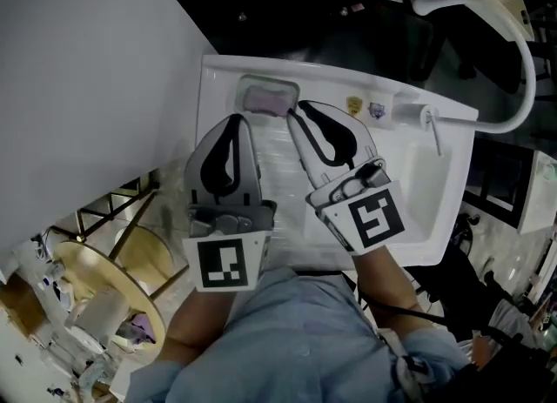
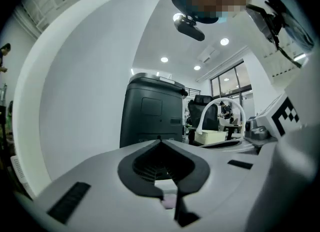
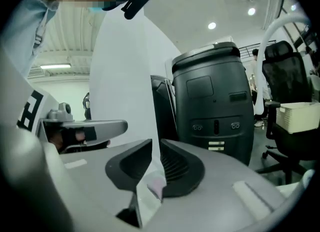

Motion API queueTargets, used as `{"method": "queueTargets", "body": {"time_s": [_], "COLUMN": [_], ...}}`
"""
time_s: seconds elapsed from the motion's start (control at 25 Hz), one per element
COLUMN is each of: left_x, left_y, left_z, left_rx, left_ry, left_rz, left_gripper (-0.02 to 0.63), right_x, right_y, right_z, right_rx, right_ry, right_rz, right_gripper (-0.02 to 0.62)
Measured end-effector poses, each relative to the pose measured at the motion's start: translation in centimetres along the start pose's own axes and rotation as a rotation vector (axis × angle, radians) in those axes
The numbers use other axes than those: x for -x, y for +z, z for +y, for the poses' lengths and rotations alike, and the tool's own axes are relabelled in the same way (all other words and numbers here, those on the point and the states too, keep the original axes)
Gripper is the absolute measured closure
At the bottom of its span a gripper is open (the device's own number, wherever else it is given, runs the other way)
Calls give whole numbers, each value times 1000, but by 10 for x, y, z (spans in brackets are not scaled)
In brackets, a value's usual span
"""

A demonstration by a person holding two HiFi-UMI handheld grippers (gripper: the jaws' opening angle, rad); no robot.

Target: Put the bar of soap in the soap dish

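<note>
Left gripper (image 1: 237, 119) pressed together, right gripper (image 1: 294, 110) slightly parted, both are hovering over the sink (image 1: 435, 185), soap (image 1: 266, 98) lying in its dish (image 1: 244, 84) at twelve o'clock.

White sink (image 1: 205, 123), soap dish (image 1: 268, 81) on its ledge

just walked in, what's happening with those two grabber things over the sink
A person holds a gripper in each hand above a white sink. The pinkish bar of soap already lies in the soap dish at the sink's far corner. Both are empty: left gripper fingers together, right gripper fingers slightly apart.
</note>
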State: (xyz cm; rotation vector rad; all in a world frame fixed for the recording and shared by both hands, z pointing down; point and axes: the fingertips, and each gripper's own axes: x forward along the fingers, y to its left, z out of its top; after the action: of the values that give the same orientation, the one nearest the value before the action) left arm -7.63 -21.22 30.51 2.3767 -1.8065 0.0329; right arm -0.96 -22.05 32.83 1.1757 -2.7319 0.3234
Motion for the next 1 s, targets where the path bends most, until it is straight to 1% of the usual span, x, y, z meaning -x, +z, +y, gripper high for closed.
{"method": "queueTargets", "body": {"time_s": [0.08,0.24,0.36,0.48,0.68,0.8,0.88,0.92,1.0], "left_x": [13,41,61,78,106,112,107,102,90], "left_y": [16,53,71,84,97,113,124,129,138], "left_z": [-11,-42,-64,-74,-89,-89,-86,-86,-86], "left_rx": [-11,-54,-79,-75,-68,-92,-109,-113,-126], "left_ry": [-6,-20,-25,-14,-2,18,36,30,-13], "left_rz": [-32,-106,-123,-154,-186,-218,-224,-216,-184], "left_gripper": [600,600,600,600,600,600,600,600,600], "right_x": [17,58,89,108,138,143,139,137,131], "right_y": [18,51,72,94,104,117,128,135,145], "right_z": [8,27,35,43,61,69,66,62,54], "right_rx": [9,-1,20,65,74,106,120,117,81], "right_ry": [2,4,-17,-24,-16,6,16,13,-20], "right_rz": [-40,-120,-165,-219,-233,-257,-264,-267,-266], "right_gripper": [565,594,594,595,595,595,597,596,595]}}
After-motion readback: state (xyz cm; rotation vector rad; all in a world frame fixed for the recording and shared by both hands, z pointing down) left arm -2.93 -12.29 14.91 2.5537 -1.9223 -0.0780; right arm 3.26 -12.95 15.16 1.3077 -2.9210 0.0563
